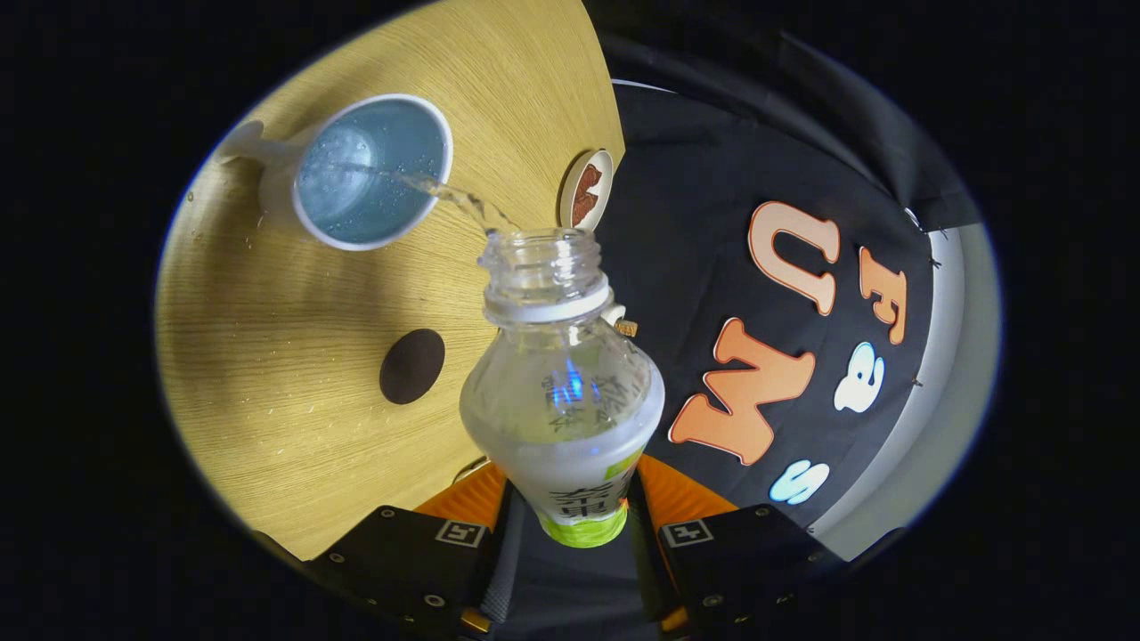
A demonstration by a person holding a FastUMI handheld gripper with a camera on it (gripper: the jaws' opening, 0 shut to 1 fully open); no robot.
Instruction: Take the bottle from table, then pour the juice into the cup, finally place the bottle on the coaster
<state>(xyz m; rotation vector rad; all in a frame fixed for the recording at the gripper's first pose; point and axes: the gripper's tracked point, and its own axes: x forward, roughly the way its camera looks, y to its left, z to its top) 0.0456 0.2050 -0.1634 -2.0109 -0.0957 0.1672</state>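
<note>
One clear, capless bottle with a green-edged label sits clamped between the fingers, tilted, a thin stream arcing from its mouth into one white cup. Two coasters lie on the bench.

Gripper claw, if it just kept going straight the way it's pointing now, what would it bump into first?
The claw is shut on the bottle, which leads the way. Straight beyond the bottle's mouth lies the round coaster near the table edge, probably first; the cup sits off to one side. Depth is unclear.
</note>
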